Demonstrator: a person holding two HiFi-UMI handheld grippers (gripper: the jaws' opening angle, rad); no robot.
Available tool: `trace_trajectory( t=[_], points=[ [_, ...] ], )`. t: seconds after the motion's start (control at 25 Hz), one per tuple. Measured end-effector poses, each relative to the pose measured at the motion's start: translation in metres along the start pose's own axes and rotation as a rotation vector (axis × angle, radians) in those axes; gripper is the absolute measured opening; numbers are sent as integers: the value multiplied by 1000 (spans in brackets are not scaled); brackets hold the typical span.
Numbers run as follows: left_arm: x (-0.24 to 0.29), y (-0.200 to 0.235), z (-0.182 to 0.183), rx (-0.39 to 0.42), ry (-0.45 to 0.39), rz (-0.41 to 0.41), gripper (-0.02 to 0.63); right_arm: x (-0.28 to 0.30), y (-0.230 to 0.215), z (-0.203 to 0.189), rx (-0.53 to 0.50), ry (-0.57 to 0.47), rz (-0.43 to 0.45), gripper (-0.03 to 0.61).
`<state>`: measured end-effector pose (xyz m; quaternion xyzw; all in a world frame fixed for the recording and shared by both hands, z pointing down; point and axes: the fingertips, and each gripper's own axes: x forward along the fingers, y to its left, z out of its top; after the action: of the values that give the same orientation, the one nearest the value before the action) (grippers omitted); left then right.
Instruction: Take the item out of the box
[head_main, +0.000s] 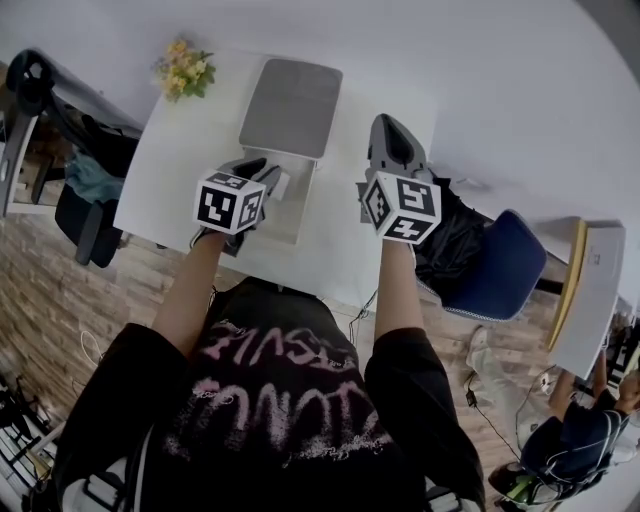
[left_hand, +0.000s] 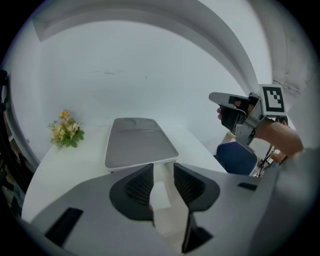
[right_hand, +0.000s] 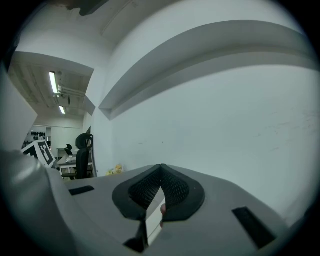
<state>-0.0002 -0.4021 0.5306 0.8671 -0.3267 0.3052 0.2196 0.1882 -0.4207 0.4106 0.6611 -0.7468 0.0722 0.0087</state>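
An open box lies on the white table (head_main: 180, 190), its grey lid (head_main: 292, 105) folded back and its white base (head_main: 292, 222) nearer me. My left gripper (head_main: 264, 176) hangs over the base with its jaws open. In the left gripper view the left gripper (left_hand: 163, 171) shows a gap with white box surface behind it, and the pads press on nothing; the lid (left_hand: 137, 142) lies just ahead. My right gripper (head_main: 390, 130) is raised to the right of the box, apart from it. Its jaws (right_hand: 161, 168) meet at the tips, shut, facing a bare wall.
A small bunch of yellow flowers (head_main: 183, 68) stands at the table's far left corner. A blue chair (head_main: 500, 265) holding a black bag sits to the right of the table, and a dark office chair (head_main: 85, 200) to the left. A white wall lies beyond the table.
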Motion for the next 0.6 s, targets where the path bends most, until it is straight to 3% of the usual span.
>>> trace_trajectory(
  t=[0.36,0.6],
  points=[
    [31,3,-46,-56,183,4,196,1,-6,-14,10,23,-10,9],
    [46,2,-59,-48,237,6,222,-1,-17,-19,13,32,-26,9]
  ],
)
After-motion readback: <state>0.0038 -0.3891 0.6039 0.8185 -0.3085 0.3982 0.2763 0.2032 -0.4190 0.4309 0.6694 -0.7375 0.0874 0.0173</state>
